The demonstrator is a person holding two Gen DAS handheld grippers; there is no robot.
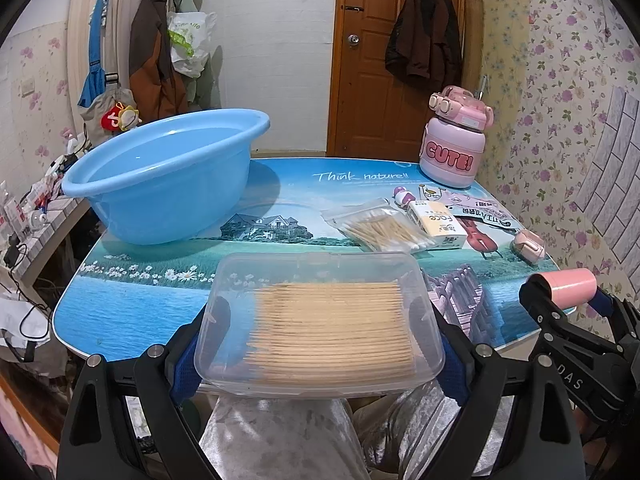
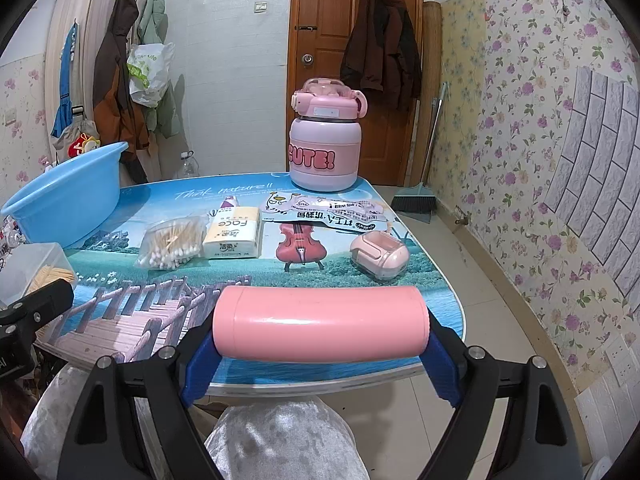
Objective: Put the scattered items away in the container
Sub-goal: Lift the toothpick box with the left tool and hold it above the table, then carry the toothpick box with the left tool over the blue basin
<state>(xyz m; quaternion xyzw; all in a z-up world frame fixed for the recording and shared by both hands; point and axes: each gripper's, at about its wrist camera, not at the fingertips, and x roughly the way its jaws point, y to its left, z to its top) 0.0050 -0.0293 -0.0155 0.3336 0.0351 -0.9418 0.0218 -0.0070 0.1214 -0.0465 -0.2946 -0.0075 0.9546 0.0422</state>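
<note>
My left gripper (image 1: 320, 344) is shut on a clear plastic box of toothpicks (image 1: 320, 324), held above the table's near edge. My right gripper (image 2: 320, 340) is shut on a pink cylinder (image 2: 320, 322), held sideways over the near edge; it also shows in the left wrist view (image 1: 570, 286). The blue basin (image 1: 164, 172) stands empty at the table's back left. On the table lie a bag of cotton swabs (image 2: 172, 246), a "face" tissue pack (image 2: 234, 232), a printed packet (image 2: 328, 210) and a small pink case (image 2: 380, 256).
A pink "CUTE!" bottle (image 2: 325, 148) stands at the table's back edge. A small purple-capped item (image 2: 229, 202) lies behind the tissue pack. A wooden door (image 2: 352, 40) with a hung coat is behind; a broom (image 2: 416, 196) leans at the right wall. Cluttered shelf at left (image 1: 36, 216).
</note>
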